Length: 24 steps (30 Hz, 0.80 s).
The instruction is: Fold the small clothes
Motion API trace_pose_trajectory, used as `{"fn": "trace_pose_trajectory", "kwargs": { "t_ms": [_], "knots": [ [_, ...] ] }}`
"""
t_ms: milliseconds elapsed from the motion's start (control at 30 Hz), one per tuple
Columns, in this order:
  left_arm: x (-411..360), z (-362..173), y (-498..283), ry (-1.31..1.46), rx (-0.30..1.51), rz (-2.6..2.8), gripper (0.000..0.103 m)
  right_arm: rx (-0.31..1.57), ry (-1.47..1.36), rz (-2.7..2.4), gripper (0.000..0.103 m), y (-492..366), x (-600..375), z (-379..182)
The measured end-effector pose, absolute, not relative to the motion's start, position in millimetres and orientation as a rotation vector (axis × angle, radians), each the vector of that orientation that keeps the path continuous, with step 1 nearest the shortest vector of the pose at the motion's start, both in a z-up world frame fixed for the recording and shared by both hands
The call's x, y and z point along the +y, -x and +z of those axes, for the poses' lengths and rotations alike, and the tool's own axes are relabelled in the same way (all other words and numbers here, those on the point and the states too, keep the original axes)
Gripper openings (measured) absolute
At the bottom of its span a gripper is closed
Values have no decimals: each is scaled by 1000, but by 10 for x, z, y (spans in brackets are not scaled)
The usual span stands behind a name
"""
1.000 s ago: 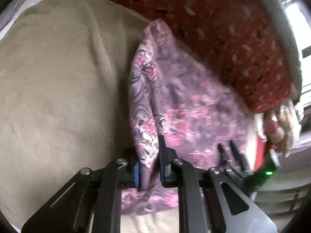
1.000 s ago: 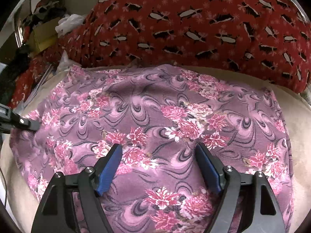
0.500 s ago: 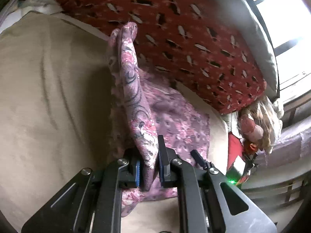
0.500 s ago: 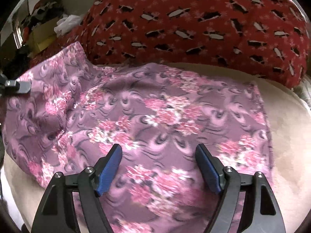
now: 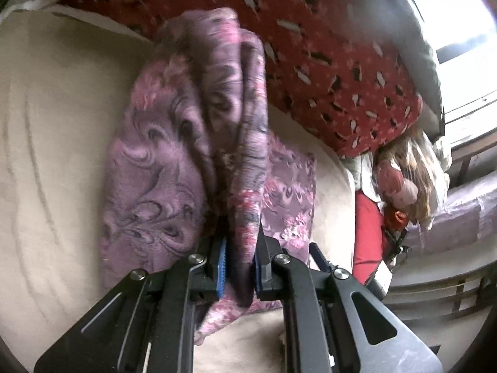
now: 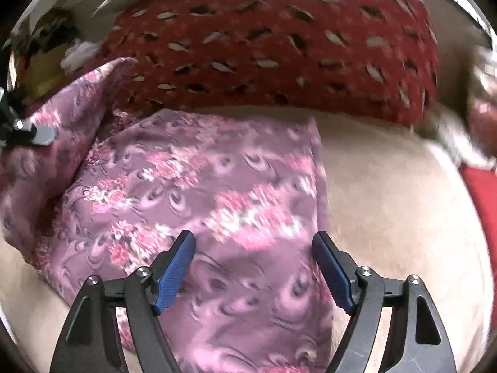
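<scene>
A purple floral cloth (image 6: 217, 186) lies on a beige blanket (image 6: 388, 202). My left gripper (image 5: 240, 264) is shut on the cloth's edge (image 5: 245, 217) and holds that part raised, so it hangs in folds (image 5: 198, 118) over the flat part (image 5: 289, 199). In the right wrist view the raised part (image 6: 62, 115) stands at the left with the left gripper's tip (image 6: 40, 133) on it. My right gripper (image 6: 253, 267) is open, its blue pads (image 6: 175, 267) spread just above the cloth's near part, holding nothing.
A red patterned pillow (image 6: 279, 46) lies along the back of the blanket (image 5: 46, 155). At the right in the left wrist view are a doll with long hair (image 5: 403, 180), a red object (image 5: 368, 230) and a bright window (image 5: 459, 31).
My left gripper has lifted the cloth's left edge and carried it rightward over the flat part. The right gripper stays open over the cloth, and its view has shifted right.
</scene>
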<state>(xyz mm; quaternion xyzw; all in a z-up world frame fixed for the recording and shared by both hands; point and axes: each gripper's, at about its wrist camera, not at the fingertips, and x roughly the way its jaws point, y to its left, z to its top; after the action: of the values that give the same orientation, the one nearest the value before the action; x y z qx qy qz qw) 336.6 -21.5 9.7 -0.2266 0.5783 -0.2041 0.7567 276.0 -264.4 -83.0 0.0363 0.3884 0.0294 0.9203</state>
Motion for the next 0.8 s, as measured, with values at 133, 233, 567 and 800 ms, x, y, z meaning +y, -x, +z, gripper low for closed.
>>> {"fn": "trace_pose_trajectory", "kwargs": {
  "t_ms": [133, 233, 567, 800],
  "knots": [
    [-439, -261, -3404, 471, 1353, -404, 10, 824, -184, 61, 89, -2745, -2804, -979],
    [-466, -475, -3437, 484, 1404, -376, 11, 823, -187, 69, 90, -2744, -2805, -977],
    [-367, -10, -3416, 340, 1395, -436, 50, 740, -271, 22, 89, -2625, -2966, -759],
    [-435, 150, -3820, 272, 1393, -374, 54, 763, -428, 378, 90, -2580, -2595, -641]
  ]
}}
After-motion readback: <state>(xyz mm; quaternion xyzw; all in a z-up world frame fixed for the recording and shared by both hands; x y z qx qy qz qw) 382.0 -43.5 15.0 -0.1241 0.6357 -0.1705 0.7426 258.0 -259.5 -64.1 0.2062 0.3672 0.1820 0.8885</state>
